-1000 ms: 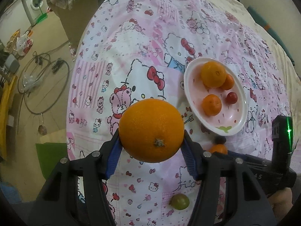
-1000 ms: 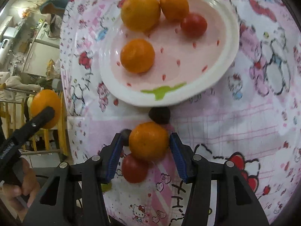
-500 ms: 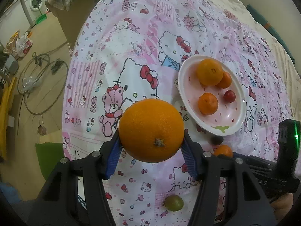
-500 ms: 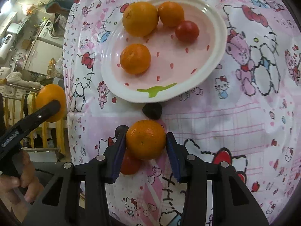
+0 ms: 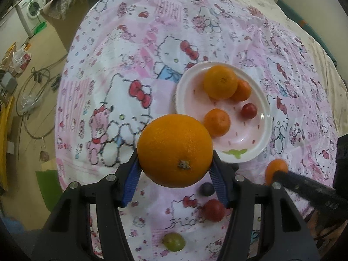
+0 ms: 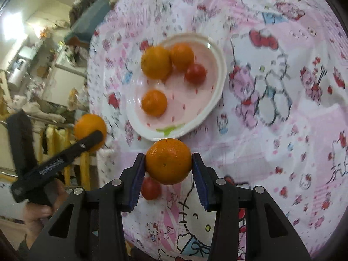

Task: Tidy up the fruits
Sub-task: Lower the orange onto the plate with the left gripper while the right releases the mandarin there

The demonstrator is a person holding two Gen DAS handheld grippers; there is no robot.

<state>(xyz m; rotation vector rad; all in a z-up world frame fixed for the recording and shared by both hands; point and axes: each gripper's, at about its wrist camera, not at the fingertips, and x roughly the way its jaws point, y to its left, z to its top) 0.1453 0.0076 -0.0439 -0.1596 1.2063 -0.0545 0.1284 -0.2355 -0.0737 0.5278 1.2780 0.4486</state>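
Orange and large, a round orange fruit (image 5: 175,150) sits pinched in the left gripper (image 5: 175,169), hiding part of the white pink-speckled plate (image 5: 266,121). The right gripper (image 6: 168,167) pinches a small orange mandarin (image 6: 168,161) above the pink cartoon-cat cloth (image 6: 282,152), where a red cherry tomato (image 5: 213,209), dark blueberry (image 5: 206,188) and green grape (image 5: 174,241) lie nearby.

Surface under pink cartoon-cat cloth (image 5: 121,69). On cloth: white plate (image 5: 264,130) right of centre; near edge: dark berry (image 5: 206,188), red tomato (image 5: 214,209), green grape (image 5: 174,241).

Black plastic left gripper (image 5: 175,169), blue ribbed jaws, silver screws, right gripper (image 6: 168,166) alike, bare-skinned hand (image 6: 41,213)
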